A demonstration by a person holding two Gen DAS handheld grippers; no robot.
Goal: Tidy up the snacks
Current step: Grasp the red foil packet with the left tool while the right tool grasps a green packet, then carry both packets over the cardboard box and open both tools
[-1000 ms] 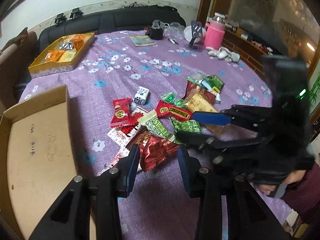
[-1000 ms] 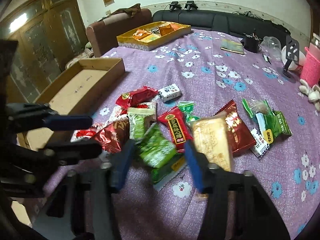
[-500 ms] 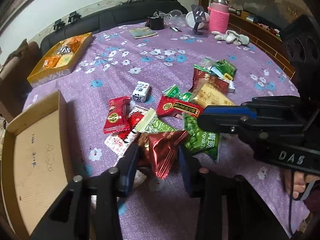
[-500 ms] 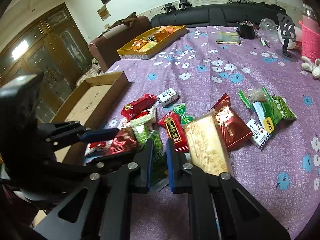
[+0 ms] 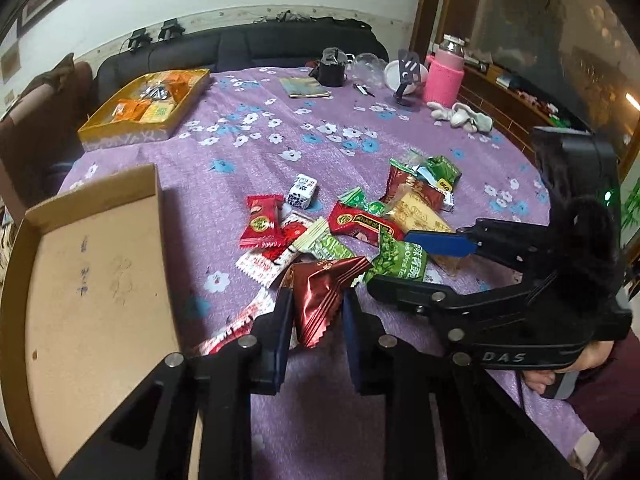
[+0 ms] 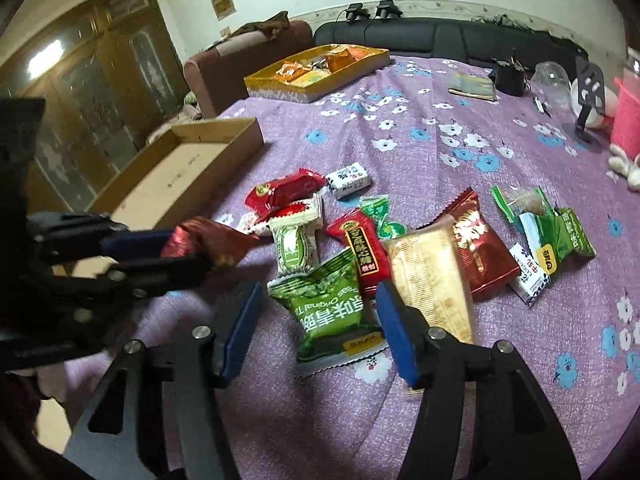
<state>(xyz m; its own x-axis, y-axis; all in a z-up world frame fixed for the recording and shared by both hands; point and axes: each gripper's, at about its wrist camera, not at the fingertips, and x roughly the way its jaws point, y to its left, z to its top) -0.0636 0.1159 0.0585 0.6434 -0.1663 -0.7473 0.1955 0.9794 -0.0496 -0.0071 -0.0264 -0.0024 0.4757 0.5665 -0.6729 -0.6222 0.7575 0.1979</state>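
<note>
Looking along my left gripper (image 5: 314,312), I see its two blue pads pinching a dark red foil snack packet (image 5: 324,292), which is tilted, with its crimped end hanging down between the pads. To the left sits an open cardboard box (image 5: 92,276) on the purple flowered desk (image 5: 280,128). Beyond the packet lies the snack pile: a red candy packet (image 5: 262,222), a small white and blue carton (image 5: 302,191), a pale green and white wrapper (image 5: 320,242) and a tan biscuit pack (image 5: 420,216). My right gripper (image 5: 416,258) reaches in from the right, its pads either side of a green pea packet (image 5: 398,260). A yellow tray (image 5: 132,132) of orange packs stands at the far left of the desk.

From my right gripper (image 6: 318,328), the pads are spread wide, with the green pea packet (image 6: 332,312) lying flat on the desk (image 6: 440,132) between them, touching neither that I can tell. The tan biscuit pack (image 6: 432,276) lies just beside the right pad. My left gripper (image 6: 160,248) comes in from the left, clamped on the dark red foil snack packet (image 6: 208,238), near the cardboard box (image 6: 180,172).
</note>
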